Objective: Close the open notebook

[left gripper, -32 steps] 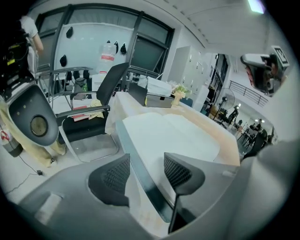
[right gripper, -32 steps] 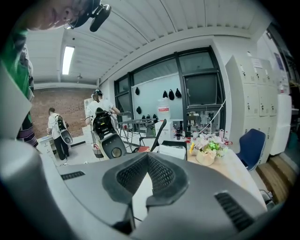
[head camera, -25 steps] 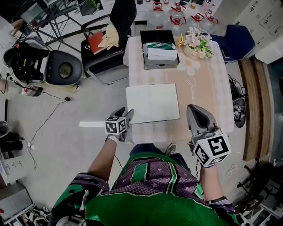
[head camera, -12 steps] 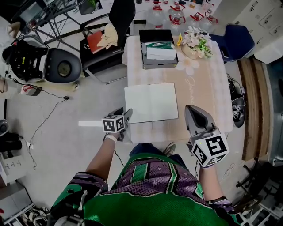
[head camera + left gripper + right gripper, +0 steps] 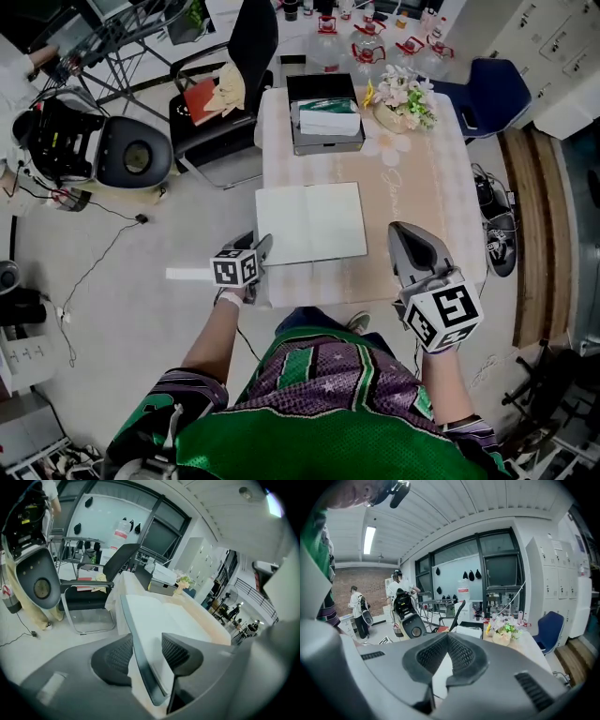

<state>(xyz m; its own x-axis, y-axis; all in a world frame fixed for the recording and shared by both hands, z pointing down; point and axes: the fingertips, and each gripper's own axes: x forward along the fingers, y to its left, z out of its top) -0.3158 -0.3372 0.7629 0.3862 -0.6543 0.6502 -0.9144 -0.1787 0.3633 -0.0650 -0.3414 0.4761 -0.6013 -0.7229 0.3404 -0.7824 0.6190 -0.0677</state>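
Observation:
The open notebook (image 5: 309, 223) lies flat with its white pages up, on the near left part of the table (image 5: 422, 206). My left gripper (image 5: 262, 246) is at its near left corner. In the left gripper view the dark cover edge of the notebook (image 5: 140, 667) runs between the jaws of that gripper (image 5: 146, 640). They are closing, and a gap still shows beside the right pad (image 5: 176, 651). My right gripper (image 5: 405, 231) hovers over the table's near right part, apart from the notebook, and in its own view this gripper (image 5: 447, 637) is shut and holds nothing.
A black box (image 5: 325, 117) with white packets and a flower bunch (image 5: 398, 94) stand at the table's far end, with bottles (image 5: 375, 37) beyond. A black chair (image 5: 225, 84) stands far left, a blue chair (image 5: 487, 94) far right, and a black machine (image 5: 94, 141) on the floor at left.
Neither gripper has visibly shifted relative to the notebook. Only the head view has drifted a little, so the table sits slightly further left and higher in the picture.

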